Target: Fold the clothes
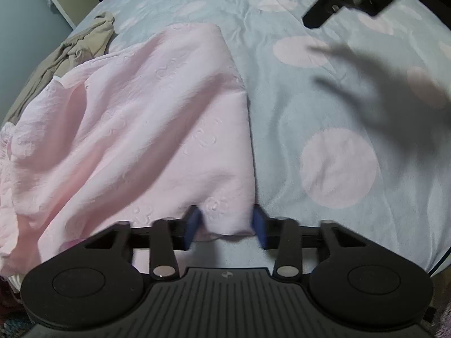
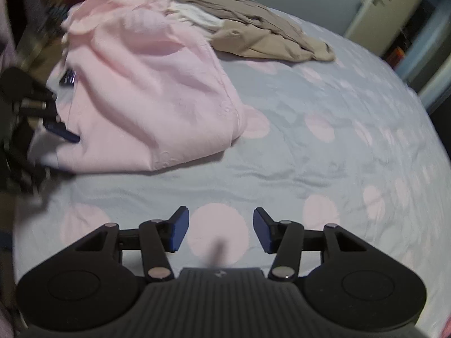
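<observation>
On the bed, whose grey cover [image 2: 324,169] carried pale pink dots, the pink garment [image 1: 146,129] lay loosely spread, its near corner reaching right up to the left gripper [image 1: 227,226]. That gripper's blue pads [image 1: 193,226] stood part open, one on each side of the corner: the hem sat between them, but the blurred left wrist view did not show either pad pressing the cloth, so it read as a corner framed for a pinch and not yet gripped. The step in hand seemed to be taking that corner for a fold. To do it well, the pads would need to come down low enough to catch the hem and every layer beneath it, closing squarely across the edge and not on a loose wrinkle, and without pinching the bed cover. The right gripper [image 2: 220,229] hovered well apart from the garment, its pads a good way open and holding nothing, with only a pink dot of the cover showing between them; it would probably need to take the far corner [image 2: 236,129] before any lift, so the edge rose evenly. Beyond the pink garment, a crumpled beige garment [image 2: 262,36] lay touching its far side.
</observation>
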